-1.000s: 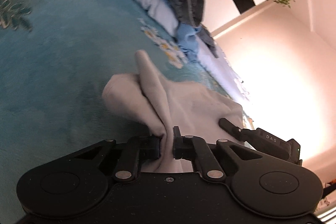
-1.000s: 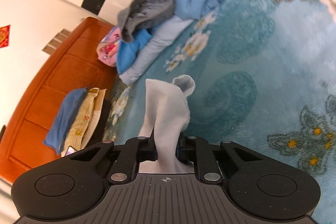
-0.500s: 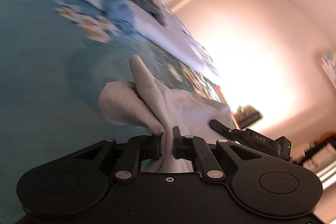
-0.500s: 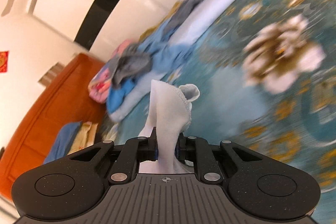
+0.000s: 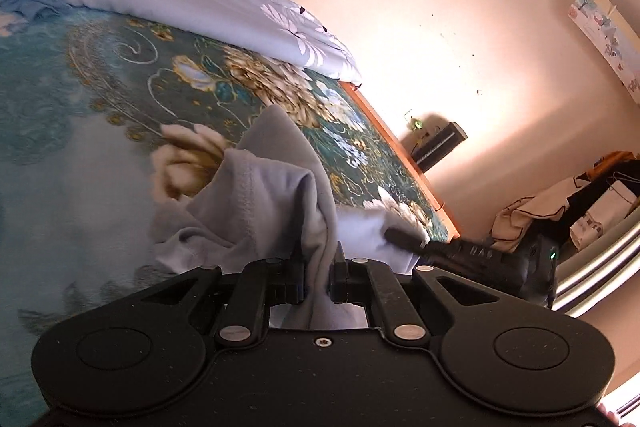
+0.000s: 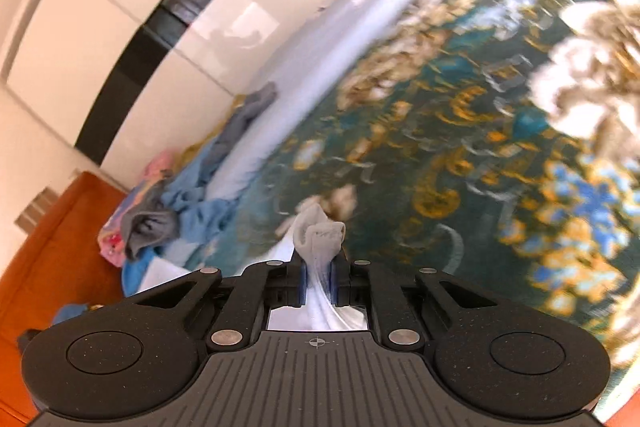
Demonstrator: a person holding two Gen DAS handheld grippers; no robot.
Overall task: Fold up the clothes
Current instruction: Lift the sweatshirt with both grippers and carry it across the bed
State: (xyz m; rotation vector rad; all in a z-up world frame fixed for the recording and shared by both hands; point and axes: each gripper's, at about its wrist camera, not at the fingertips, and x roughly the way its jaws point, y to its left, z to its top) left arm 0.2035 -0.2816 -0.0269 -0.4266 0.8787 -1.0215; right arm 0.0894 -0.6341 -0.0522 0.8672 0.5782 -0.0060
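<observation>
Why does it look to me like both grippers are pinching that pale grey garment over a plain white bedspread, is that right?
Not quite: the bedspread is teal with gold and cream flowers, not plain white, as the left wrist view shows. The rest holds: the left gripper and right gripper are both shut on the pale grey garment.

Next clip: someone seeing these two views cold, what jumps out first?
The pale grey garment, bunched and pinched in the shut left gripper at centre, with the right gripper clamping another fold of it. Beneath both spreads the teal floral blanket. A heap of blue and grey clothes lies at its far edge, by the white wardrobe.
</observation>
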